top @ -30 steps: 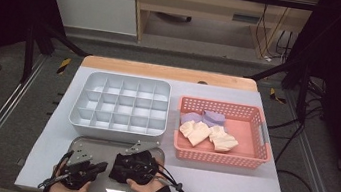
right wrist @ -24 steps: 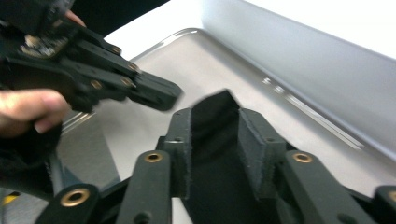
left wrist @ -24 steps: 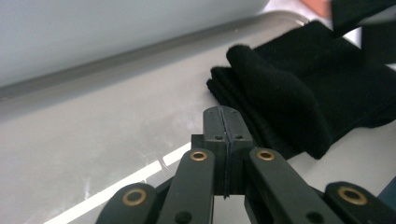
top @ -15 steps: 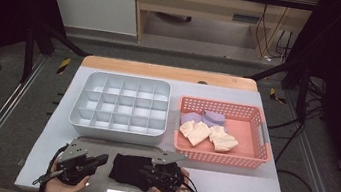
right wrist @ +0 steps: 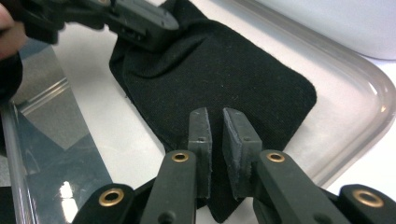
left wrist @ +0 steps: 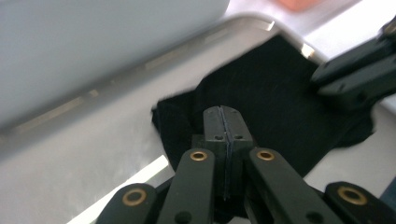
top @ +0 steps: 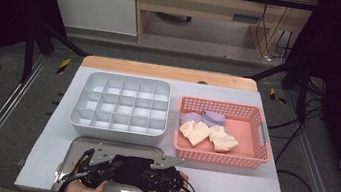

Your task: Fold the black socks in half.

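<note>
- Cloth [top: 131, 169]: 1 black piece, soft knit with rounded corners, lying flat in the lower middle of the high view on 1 shiny metal tray [top: 82, 145].
- Left gripper [top: 109, 166]: 1, black, at lower left of the high view; in the left gripper view its jaws are pressed together over the cloth's [left wrist: 261, 107] bunched left edge, and I cannot tell whether fabric is pinched between them.
- Right gripper [top: 146, 174]: 1, black, just right of the left one; in the right gripper view its jaws stand narrow with a slim gap, having just been closing, above the cloth's [right wrist: 219, 74] near edge, nothing visibly between the pads.
- Divider box [top: 122, 103]: 1, pale grey plastic, rectangular, 16 square-ish cells in 4 rows of 4, upper left of the mat.
- Basket [top: 259, 133]: 1, salmon-pink perforated plastic, to the box's right, holding 2 cream folded cloths [top: 208, 135] and 2 lilac ones [top: 206, 117].
- Surface: 1 light grey mat over a wooden table [top: 166, 72].
- Room: grey floor, dark frame legs, cables at right, wooden furniture at the top.
</note>
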A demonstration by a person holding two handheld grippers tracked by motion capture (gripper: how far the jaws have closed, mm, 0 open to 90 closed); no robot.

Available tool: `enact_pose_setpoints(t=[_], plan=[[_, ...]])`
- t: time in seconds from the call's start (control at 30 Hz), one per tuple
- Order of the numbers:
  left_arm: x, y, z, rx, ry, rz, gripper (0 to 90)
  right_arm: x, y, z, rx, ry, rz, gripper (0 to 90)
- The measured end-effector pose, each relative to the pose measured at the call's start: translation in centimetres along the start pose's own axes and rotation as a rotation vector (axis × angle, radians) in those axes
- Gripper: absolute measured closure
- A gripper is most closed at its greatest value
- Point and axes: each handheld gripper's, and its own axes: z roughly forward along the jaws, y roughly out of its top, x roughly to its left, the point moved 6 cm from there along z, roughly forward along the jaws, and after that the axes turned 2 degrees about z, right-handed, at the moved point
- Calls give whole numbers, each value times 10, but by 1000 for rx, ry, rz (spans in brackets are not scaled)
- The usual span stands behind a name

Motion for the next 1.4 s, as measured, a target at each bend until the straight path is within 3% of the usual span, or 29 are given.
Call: enact_pose_setpoints(t=[0.2,0.33,0.43,0.57,0.73,0.9,1.03,1.17,1.23,1.33,1.4], plan=[[0,7,-10,-57,-2,-12,887,-1,7,-12,-33,-11,6,773],[5,10,-24,-107,21,-26,838,-7,7,-25,-79,-44,27,638],[12,2,-29,-106,45,-44,818,-10,0,-25,-72,-59,45,562],[18,-12,-31,-90,49,-72,799,-10,-5,-20,-59,-54,65,532],[16,-21,-21,-58,25,-85,793,-9,-8,-11,-32,-58,84,560],[12,-25,-15,-33,17,-83,835,-8,-13,-4,-25,-31,125,619],[10,-25,-14,-29,15,-75,864,-6,-12,-4,-14,2,138,758],[6,-24,-14,-41,3,-72,866,-9,-8,-7,8,-9,133,822],[3,-23,-13,-44,-4,-60,865,-17,-5,-11,-2,-45,129,829],[0,-17,-14,-62,-3,-52,860,-28,-2,-14,-14,-82,124,827],[2,-11,-19,-83,6,-53,858,-29,0,-14,-16,-82,116,788]])
